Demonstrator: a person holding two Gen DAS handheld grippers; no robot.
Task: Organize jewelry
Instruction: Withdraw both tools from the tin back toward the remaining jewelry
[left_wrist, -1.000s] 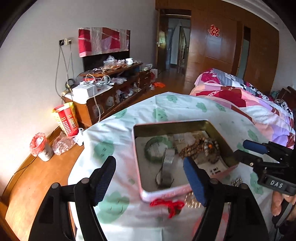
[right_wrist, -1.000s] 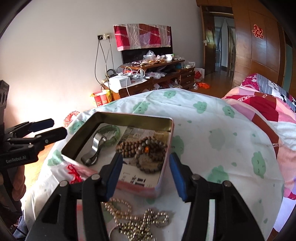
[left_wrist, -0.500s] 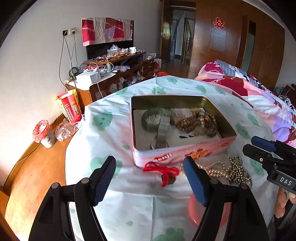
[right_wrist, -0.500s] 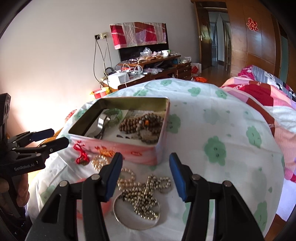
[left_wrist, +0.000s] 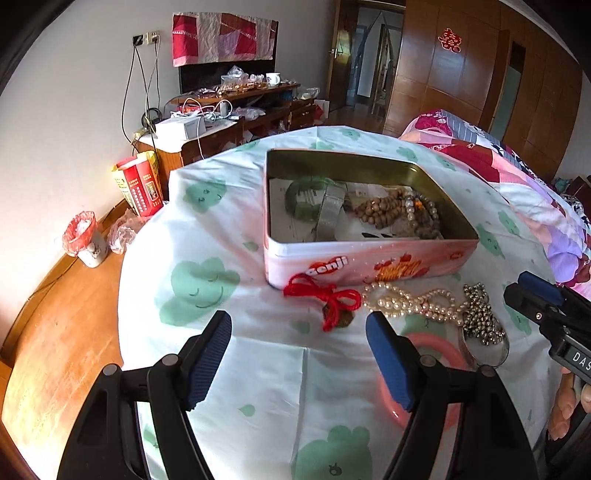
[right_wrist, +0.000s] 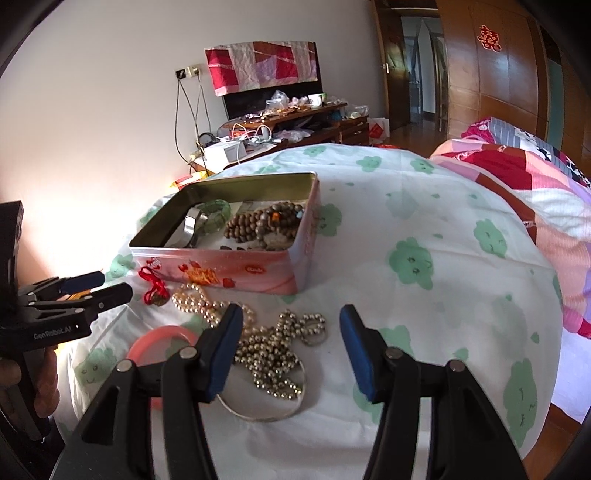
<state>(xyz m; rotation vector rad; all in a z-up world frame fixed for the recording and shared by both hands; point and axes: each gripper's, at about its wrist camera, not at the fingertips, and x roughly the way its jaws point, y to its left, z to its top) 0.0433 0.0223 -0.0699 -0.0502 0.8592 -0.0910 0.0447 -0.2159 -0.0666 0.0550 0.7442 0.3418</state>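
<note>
A pink tin box (left_wrist: 369, 264) (right_wrist: 236, 267) stands open on the clothed table, holding a green bangle (left_wrist: 306, 197), a silver cuff (left_wrist: 330, 210) and brown bead bracelets (left_wrist: 395, 212). In front of it lie a red cord charm (left_wrist: 328, 299) (right_wrist: 153, 288), a pearl strand (left_wrist: 406, 302) (right_wrist: 195, 301), a silver bead chain (left_wrist: 480, 317) (right_wrist: 280, 343), a thin silver bangle (right_wrist: 266, 410) and a pink bangle (left_wrist: 432, 347) (right_wrist: 162, 338). My left gripper (left_wrist: 297, 354) is open and empty, just short of the charm. My right gripper (right_wrist: 290, 350) is open and empty, over the bead chain.
The round table wears a white cloth with green prints (right_wrist: 424, 266). A bed with a patchwork quilt (right_wrist: 517, 173) lies to the right. A cluttered wooden cabinet (left_wrist: 229, 122), a red carton (left_wrist: 138, 182) and a small bin (left_wrist: 85, 240) stand by the left wall.
Both grippers have pulled back from above the tin toward the near table edge. The loose jewelry in front of the tin has come into view. Both stayed open.
</note>
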